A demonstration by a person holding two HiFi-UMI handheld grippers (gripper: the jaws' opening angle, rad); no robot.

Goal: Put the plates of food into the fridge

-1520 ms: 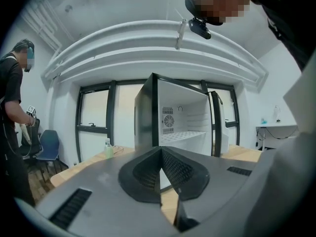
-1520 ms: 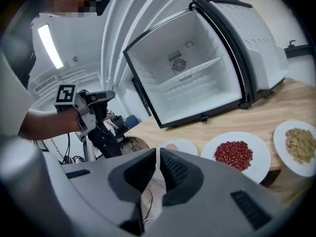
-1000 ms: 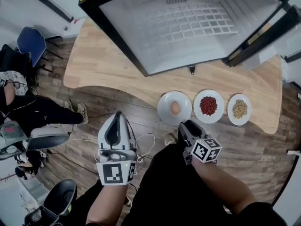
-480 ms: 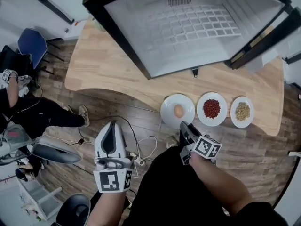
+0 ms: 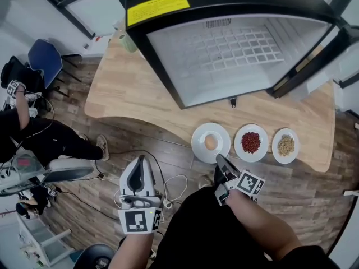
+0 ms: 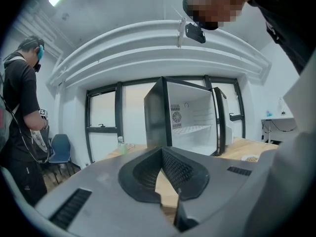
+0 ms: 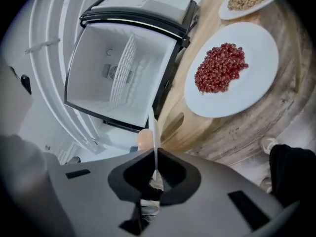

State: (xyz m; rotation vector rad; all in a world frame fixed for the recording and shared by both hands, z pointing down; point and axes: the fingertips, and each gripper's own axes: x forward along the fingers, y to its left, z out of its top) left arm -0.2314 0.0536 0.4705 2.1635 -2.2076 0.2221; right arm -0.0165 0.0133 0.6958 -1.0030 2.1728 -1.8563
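Three white plates stand in a row on the wooden table (image 5: 129, 88), in front of the open black fridge (image 5: 224, 55). The left plate (image 5: 200, 133) bears an egg (image 5: 210, 142), the middle plate (image 5: 241, 151) red beans (image 5: 251, 142), the right plate (image 5: 285, 133) nuts. My right gripper (image 5: 220, 158) sits at the egg plate's near rim. Its jaws have just been closing and are shut on that thin rim (image 7: 154, 132), with the egg (image 7: 144, 138) just beyond. My left gripper (image 5: 141, 158) hangs over the floor left of the plates, its tips together and holding nothing (image 6: 162, 149).
The fridge door (image 5: 314, 55) swings out at the right, above the nut plate. A greenish bottle (image 5: 128, 41) stands at the table's far left corner. A seated person (image 5: 33, 133), a blue chair (image 5: 45, 60) and floor cables (image 5: 168, 178) are on the left.
My right gripper has rolled, moved up to the egg plate's rim, and its jaws have gone from apart to closed on it. The left gripper has barely shifted.
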